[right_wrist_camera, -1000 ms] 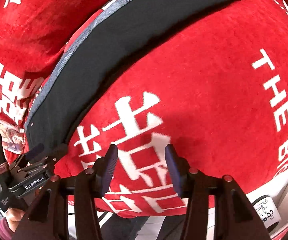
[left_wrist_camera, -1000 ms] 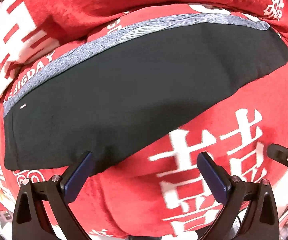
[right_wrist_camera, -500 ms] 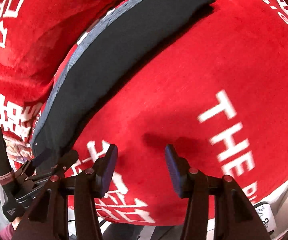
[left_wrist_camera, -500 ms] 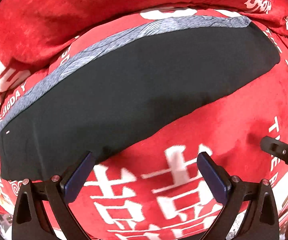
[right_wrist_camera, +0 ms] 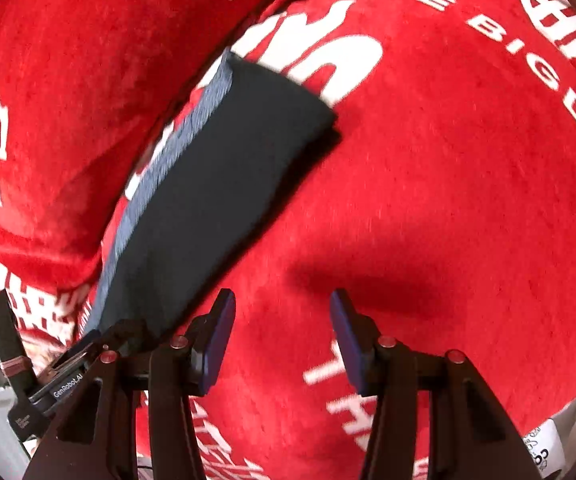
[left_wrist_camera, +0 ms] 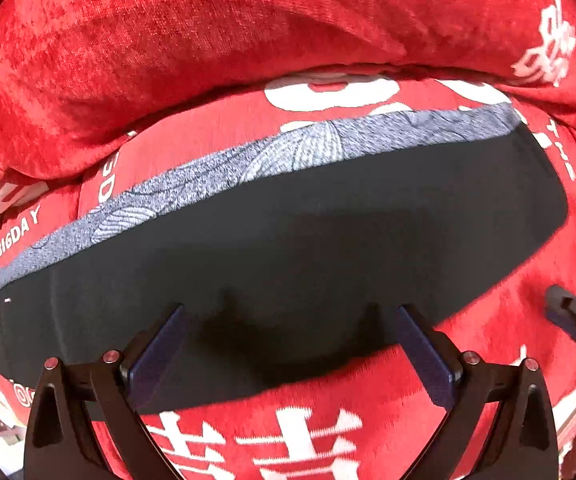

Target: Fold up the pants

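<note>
Dark pants (left_wrist_camera: 308,240) lie folded lengthwise in a long band on a red blanket (left_wrist_camera: 207,40), with a grey patterned strip (left_wrist_camera: 247,168) along their far edge. My left gripper (left_wrist_camera: 290,344) points straight down over the near edge of the pants, jaws wide open and empty. In the right wrist view the pants (right_wrist_camera: 215,200) run from the lower left up to a squared end at centre. My right gripper (right_wrist_camera: 279,328) hangs open over bare blanket just right of the pants, holding nothing. The left gripper (right_wrist_camera: 87,344) shows at the lower left of that view.
The red blanket (right_wrist_camera: 448,160) carries large white characters and lettering and covers a raised, rumpled back (left_wrist_camera: 167,60) behind the pants. A pale floor and a white object (right_wrist_camera: 544,448) show past the blanket's near right edge.
Both grippers have slid sideways along the pants. The left one now stands over the near edge of the dark cloth; the right one has moved toward the pants' far end. Both jaws stayed open.
</note>
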A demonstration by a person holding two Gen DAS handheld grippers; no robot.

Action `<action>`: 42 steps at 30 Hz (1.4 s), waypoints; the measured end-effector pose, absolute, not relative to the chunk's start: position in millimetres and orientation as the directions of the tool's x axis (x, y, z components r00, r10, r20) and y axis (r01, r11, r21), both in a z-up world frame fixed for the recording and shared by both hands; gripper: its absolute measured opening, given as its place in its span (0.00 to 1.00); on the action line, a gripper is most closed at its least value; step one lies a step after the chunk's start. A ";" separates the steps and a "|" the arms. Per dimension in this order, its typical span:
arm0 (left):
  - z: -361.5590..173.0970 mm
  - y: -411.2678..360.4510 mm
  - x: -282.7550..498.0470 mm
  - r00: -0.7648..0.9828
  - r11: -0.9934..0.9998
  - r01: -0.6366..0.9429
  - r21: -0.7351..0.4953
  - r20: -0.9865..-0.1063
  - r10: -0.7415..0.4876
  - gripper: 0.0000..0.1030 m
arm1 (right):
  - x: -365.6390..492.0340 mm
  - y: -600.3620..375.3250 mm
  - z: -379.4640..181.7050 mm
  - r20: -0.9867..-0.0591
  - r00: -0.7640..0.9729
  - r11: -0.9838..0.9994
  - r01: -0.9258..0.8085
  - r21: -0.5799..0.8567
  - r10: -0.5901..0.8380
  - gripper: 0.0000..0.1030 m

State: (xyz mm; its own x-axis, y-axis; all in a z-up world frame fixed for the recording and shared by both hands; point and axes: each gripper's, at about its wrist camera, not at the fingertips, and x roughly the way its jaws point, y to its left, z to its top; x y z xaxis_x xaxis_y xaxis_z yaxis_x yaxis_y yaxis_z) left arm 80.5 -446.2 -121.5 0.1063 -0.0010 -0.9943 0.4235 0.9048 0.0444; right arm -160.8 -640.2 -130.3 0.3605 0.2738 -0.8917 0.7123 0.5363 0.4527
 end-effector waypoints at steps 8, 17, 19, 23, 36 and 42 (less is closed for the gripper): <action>-153.0 -435.4 90.3 0.057 0.933 0.355 0.052 -0.998 0.034 1.00 | -144.0 -684.0 -138.9 -0.849 0.470 0.405 0.746 0.529 0.242 0.51; -160.4 -436.5 87.6 0.056 0.934 0.353 0.053 -0.998 0.036 1.00 | -131.5 -700.1 -137.0 -0.833 0.510 0.401 0.732 0.551 0.214 0.14; -161.4 -438.5 85.6 0.052 0.934 0.353 0.052 -0.998 0.036 1.00 | -130.4 -700.2 -137.5 -0.841 0.500 0.421 0.730 0.538 0.208 0.14; -164.7 -436.3 84.2 0.038 0.940 0.340 0.037 -0.999 0.026 1.00 | -134.6 -704.9 -154.5 -0.846 0.480 0.389 0.751 0.533 0.234 0.14; -169.8 -441.1 88.7 0.039 0.929 0.366 0.053 -0.998 0.042 1.00 | -162.6 -675.5 -148.6 -0.791 0.515 0.343 0.715 0.609 0.331 0.36; -170.6 -440.1 88.4 0.036 0.930 0.363 0.049 -0.999 0.039 1.00 | -159.9 -665.5 -157.2 -0.782 0.521 0.332 0.711 0.620 0.343 0.36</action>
